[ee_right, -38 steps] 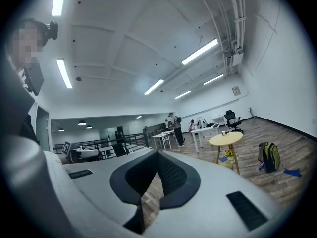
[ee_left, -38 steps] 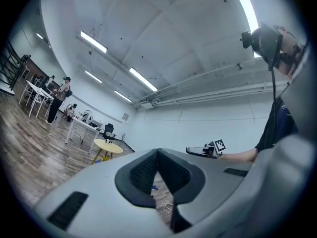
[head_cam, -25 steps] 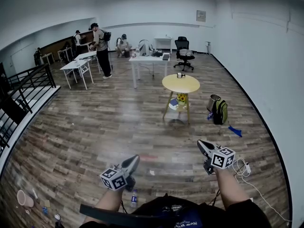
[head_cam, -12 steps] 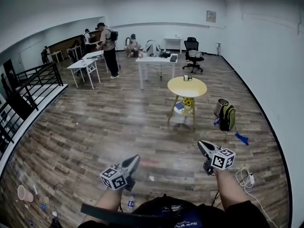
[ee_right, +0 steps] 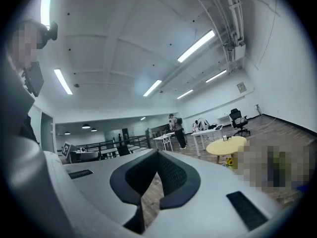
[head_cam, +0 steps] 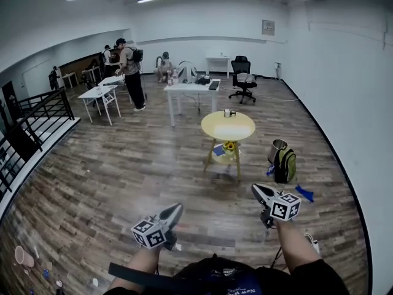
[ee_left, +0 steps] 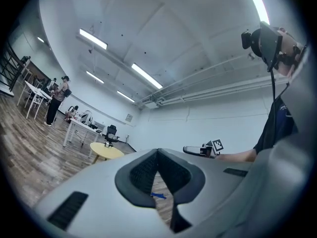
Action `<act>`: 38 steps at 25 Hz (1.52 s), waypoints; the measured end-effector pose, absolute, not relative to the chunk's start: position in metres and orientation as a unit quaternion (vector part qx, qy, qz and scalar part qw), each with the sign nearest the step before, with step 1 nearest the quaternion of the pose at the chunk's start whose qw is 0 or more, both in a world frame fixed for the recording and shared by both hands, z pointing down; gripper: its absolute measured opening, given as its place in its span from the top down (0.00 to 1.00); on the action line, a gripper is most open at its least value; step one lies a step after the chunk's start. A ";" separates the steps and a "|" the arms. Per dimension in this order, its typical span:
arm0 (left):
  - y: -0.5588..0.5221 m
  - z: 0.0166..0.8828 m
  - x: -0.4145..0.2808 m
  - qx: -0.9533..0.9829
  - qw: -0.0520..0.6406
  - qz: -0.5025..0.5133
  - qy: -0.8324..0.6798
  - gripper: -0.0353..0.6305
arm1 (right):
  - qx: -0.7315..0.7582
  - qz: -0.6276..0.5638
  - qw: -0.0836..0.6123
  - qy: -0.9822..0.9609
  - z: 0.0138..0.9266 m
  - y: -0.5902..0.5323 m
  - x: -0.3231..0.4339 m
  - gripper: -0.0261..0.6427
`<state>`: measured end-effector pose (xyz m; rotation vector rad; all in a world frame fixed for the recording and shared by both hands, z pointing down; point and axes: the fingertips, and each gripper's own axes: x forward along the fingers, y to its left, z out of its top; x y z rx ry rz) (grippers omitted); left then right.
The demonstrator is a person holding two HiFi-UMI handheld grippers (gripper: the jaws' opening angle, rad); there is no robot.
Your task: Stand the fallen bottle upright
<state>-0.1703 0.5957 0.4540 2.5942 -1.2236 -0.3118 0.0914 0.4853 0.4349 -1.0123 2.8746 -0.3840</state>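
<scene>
Yellow, the round desk (head_cam: 228, 126) stands ahead in the head view, nearer our right claw (head_cam: 258, 191) than our left claw (head_cam: 173, 211). We make out no fallen bottle anywhere, only a small object (head_cam: 229, 112) on top.

In the left gripper view, our claw is pressed together and empty, with the desk to its left.

In the right gripper view, the claw is likewise closed on nothing, with the desk to its right.

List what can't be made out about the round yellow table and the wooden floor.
- Small dark object on the round yellow table: too small to name in any view.
- Yellow and blue items on its lower shelf: head view, too small.
- Pale floor litter, lower left: head view, tiny and near the edge; no bottle can be told.
</scene>
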 end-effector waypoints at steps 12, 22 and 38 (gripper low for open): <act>0.501 0.461 -0.103 0.907 0.143 -0.094 -0.384 0.94 | -0.357 -0.139 0.036 0.923 0.452 0.410 0.160 0.94; 0.386 0.464 -0.167 0.930 0.149 -0.083 -0.325 0.94 | -0.401 -0.130 0.046 0.906 0.446 0.315 0.091 0.94; 0.224 0.465 -0.286 0.930 0.144 -0.070 -0.330 0.94 | -0.406 -0.127 0.046 0.904 0.444 0.165 -0.026 0.94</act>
